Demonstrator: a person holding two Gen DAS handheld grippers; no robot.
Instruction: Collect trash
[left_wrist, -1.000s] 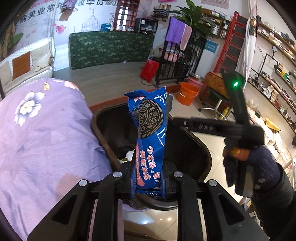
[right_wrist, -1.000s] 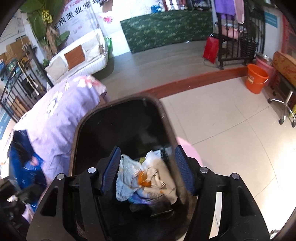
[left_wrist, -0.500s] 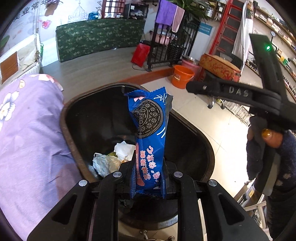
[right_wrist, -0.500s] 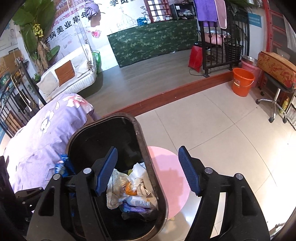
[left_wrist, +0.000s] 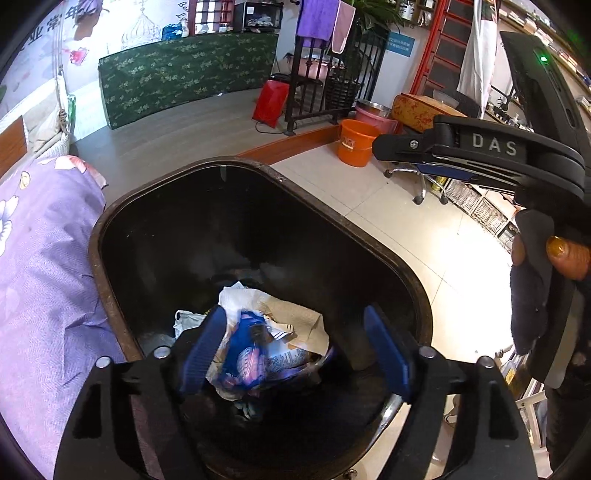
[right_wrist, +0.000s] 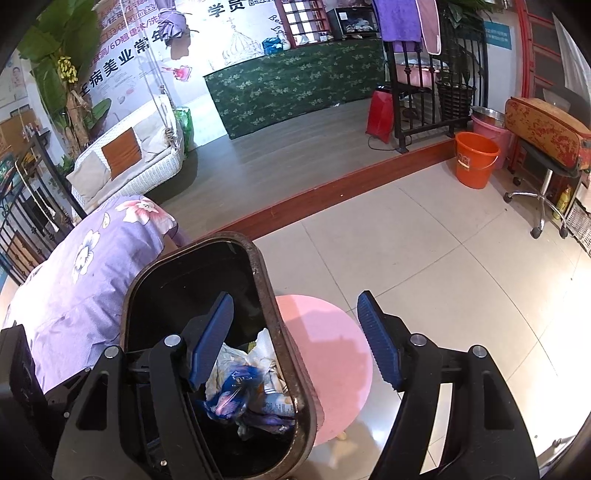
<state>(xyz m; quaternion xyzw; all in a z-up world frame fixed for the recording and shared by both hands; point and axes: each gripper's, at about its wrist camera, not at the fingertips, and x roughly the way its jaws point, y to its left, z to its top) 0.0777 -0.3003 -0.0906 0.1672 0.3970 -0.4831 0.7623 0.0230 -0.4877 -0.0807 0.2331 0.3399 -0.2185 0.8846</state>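
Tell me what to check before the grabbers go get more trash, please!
1. Blue cookie wrapper inside the black bin: ok, though blurred.
2. Left gripper open and holding nothing: ok.
3. Right gripper open and holding nothing: ok.
4. Trash sits below the bin's rim, nothing sticking out: ok.
5. Right gripper clear of the bin: not ok, one finger hangs over the opening, the other over the pink stool.
6. More trash left to collect: cannot tell, none visible in either view.
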